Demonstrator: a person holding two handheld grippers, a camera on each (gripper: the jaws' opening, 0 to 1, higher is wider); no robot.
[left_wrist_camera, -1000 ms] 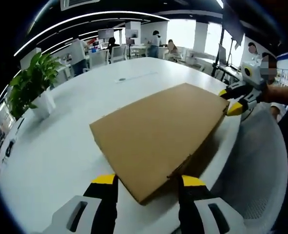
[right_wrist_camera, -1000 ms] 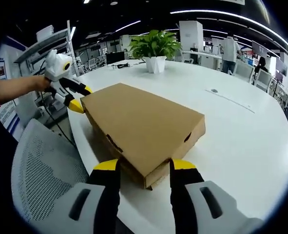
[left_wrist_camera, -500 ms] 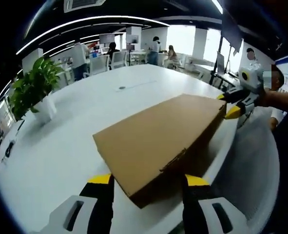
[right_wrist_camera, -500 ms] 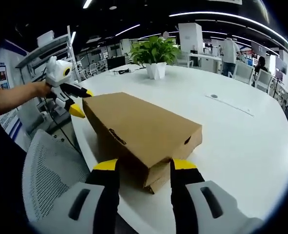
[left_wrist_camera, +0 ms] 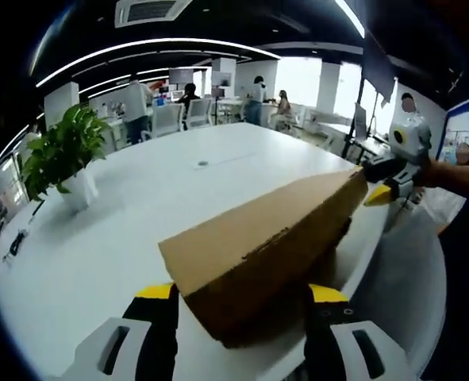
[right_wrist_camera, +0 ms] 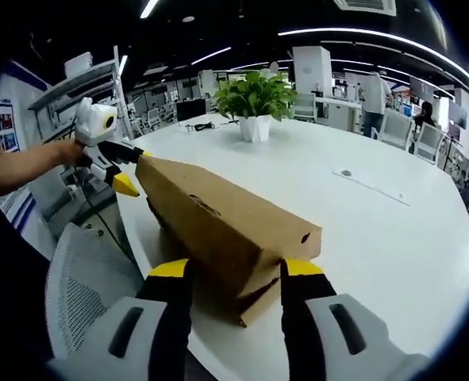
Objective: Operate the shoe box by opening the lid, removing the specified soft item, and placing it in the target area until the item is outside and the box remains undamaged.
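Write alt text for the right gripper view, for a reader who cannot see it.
A brown cardboard shoe box sits on a white table, its lid lifted on the near side. The right tool is at one end, the left tool at the far end. A potted plant stands behind.
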